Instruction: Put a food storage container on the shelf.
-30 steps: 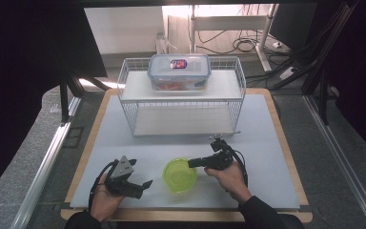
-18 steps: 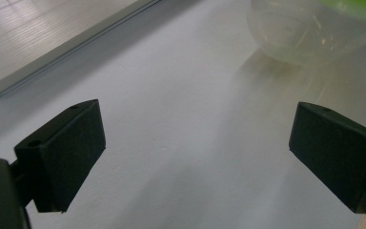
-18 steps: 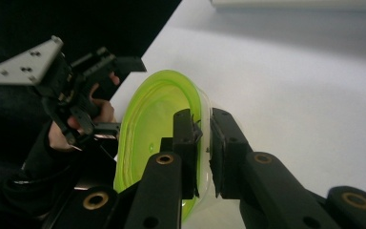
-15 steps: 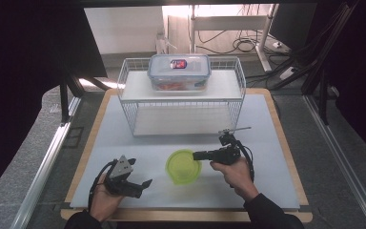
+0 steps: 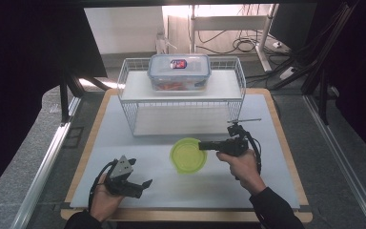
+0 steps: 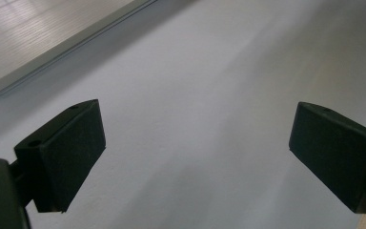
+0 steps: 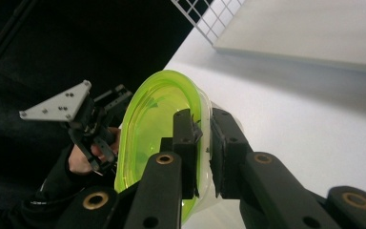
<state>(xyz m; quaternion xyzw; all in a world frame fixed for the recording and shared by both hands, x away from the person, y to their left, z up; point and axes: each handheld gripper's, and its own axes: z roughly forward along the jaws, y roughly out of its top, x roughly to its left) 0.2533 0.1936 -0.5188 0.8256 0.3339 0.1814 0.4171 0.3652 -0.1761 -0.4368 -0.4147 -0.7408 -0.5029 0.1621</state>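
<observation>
Bowl (image 5: 188,155) held level, mouth up, round.

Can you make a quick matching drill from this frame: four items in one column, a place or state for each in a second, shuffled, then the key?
Column A
1. green bowl
2. lidded container
3. left gripper
4. wire rack

Column B
a. on top of the rack's shelf
b. open, nothing between its fingers
c. rim pinched by the right gripper
d. stands at the far half of the white table

Pairs: 1-c, 2-a, 3-b, 4-d
</observation>
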